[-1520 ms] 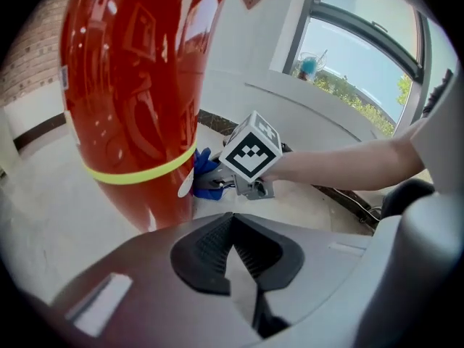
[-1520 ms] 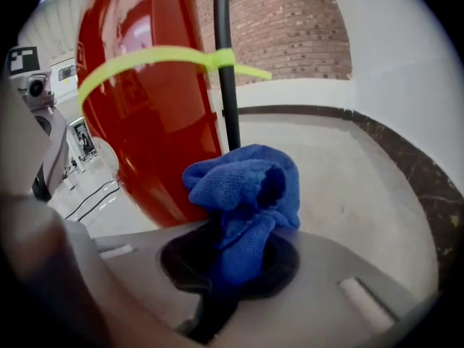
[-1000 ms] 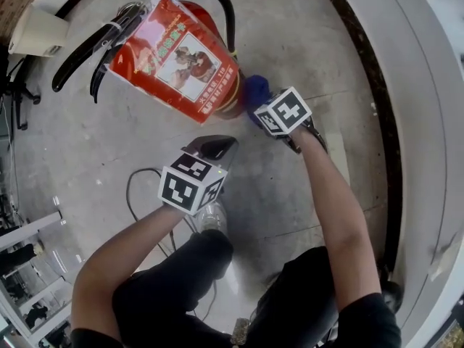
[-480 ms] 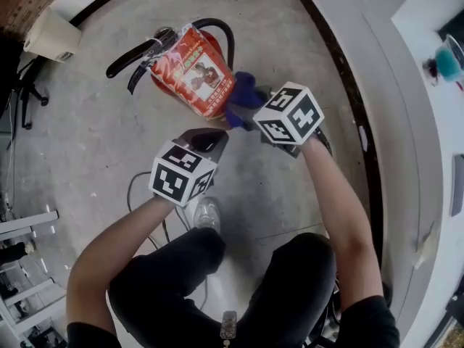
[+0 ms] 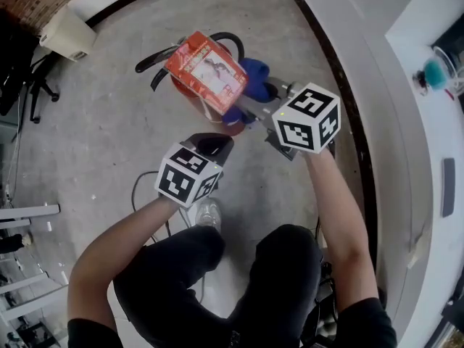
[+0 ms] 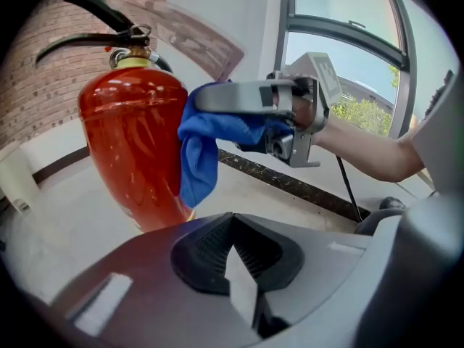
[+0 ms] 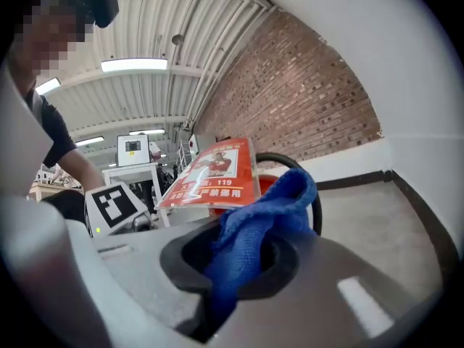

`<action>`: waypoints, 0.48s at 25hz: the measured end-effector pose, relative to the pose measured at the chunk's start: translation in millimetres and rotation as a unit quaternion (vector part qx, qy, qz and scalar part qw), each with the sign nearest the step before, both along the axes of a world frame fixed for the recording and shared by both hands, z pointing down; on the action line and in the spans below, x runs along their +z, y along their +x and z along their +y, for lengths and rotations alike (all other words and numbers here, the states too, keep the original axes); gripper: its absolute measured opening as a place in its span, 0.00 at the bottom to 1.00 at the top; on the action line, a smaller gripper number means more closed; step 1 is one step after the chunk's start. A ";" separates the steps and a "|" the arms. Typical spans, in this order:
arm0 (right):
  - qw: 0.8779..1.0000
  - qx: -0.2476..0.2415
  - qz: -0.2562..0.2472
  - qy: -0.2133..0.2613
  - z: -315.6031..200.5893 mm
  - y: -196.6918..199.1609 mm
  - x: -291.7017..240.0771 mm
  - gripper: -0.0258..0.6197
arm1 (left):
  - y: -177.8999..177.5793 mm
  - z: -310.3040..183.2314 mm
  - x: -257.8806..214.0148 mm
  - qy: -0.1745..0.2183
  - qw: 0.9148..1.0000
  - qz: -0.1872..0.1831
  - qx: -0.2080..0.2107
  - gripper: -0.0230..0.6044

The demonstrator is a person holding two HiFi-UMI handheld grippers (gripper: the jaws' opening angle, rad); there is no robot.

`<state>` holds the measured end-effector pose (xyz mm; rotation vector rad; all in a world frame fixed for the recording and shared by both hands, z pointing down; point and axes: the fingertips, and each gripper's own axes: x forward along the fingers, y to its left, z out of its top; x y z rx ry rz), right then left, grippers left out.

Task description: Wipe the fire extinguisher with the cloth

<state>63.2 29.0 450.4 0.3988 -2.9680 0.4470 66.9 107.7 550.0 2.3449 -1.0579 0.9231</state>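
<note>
Pinching the cloth (image 7: 250, 245) in the right gripper (image 5: 255, 101), jaws closed down on a bunched fold, leaving the loose blue end hanging free. Laying that end against the side of the fire extinguisher (image 6: 134, 136), high on the body, just below the shoulder. Judging the contact mainly from the left gripper view, so hard to tell whether pressing firmly or only brushing.

Coming at the cylinder from its flank, not from above. Taking its long axis as straight up from the concrete floor (image 5: 101, 129), base down, with the valve and black levers (image 6: 94, 27) on top. Likely calling next for a stroke down the length or round the curve, rather than across the head. Working with the right arm as the nearer one, reaching the metal through the cloth.

Holding the left gripper (image 5: 212, 143) low and short of the red body, near its base but apart from it, jaws drawn together on nothing.

Setting a soft, nubbly weave against hard, glossy red paint, smooth and rounded, probably letting the cloth slide easily. Noting a stiff, shiny red card (image 5: 206, 65) tilted across the top, hiding most of the shoulder in the head view and possibly fouling an upward pass. Noting too a black hose (image 5: 230, 40) arching behind the card.
</note>
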 end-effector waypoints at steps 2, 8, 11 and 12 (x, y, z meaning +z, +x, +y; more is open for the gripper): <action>1.000 0.006 -0.022 0.004 -1.6 0.8 -16.5 0.08 | -3.5 3.7 0.3 -0.002 1.000 0.001 -0.006 0.05; 0.999 0.009 -0.047 0.016 -3.8 4.4 -45.5 0.08 | -8.8 1.8 -5.7 0.001 0.999 0.019 -0.030 0.05; 0.999 0.015 -0.031 0.010 -2.8 3.9 -27.1 0.08 | -11.3 1.9 -4.5 0.002 0.999 0.023 -0.032 0.05; 1.000 0.017 -0.025 0.005 -2.0 3.7 -16.9 0.08 | -12.5 2.6 -2.6 0.001 0.999 0.023 -0.031 0.05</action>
